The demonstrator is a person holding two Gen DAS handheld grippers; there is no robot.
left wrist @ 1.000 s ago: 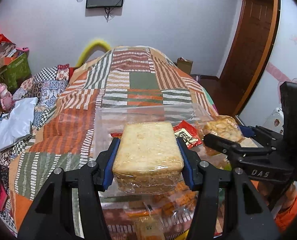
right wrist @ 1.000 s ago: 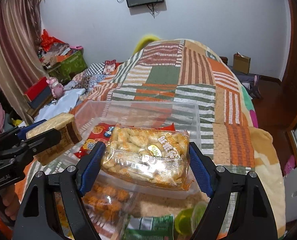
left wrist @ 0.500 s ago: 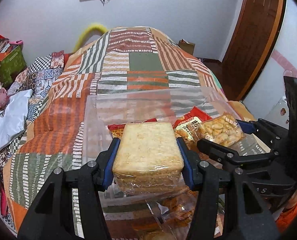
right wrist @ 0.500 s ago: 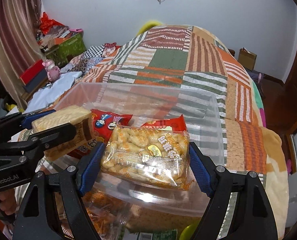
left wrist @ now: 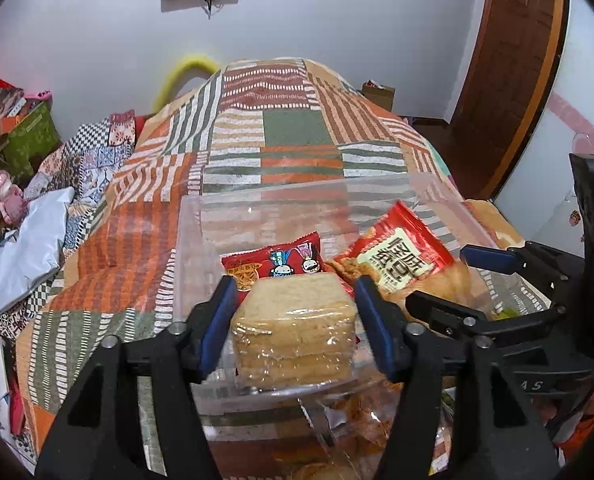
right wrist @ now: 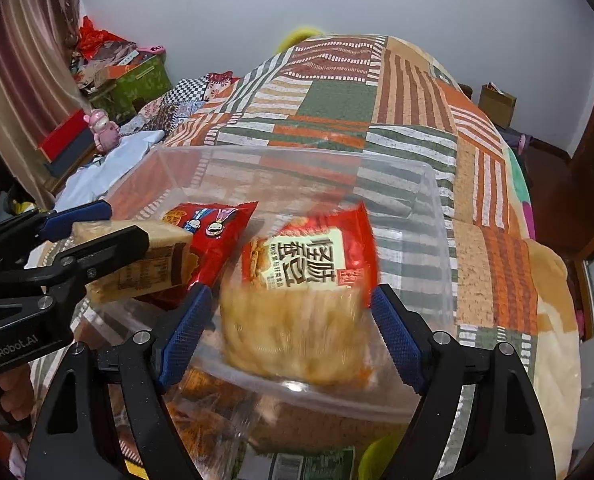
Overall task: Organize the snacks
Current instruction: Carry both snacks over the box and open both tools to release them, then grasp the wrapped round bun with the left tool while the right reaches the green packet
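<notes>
A clear plastic bin stands on the patchwork bed. Two red snack bags lie inside it. My left gripper is shut on a clear-wrapped cracker pack just inside the bin's near wall; it also shows in the right wrist view. My right gripper stands open over the bin's near right part. A bag of puffed snacks, blurred, lies loose between its jaws, below a red bag.
More snack packets lie in front of the bin, under the grippers. The patchwork quilt stretches beyond. Clutter and a green box sit at the left; a wooden door stands at the right.
Both grippers moved forward and down into the bin. The right gripper opened and let go of the puffed snack bag, which is dropping. The left still holds the crackers.
</notes>
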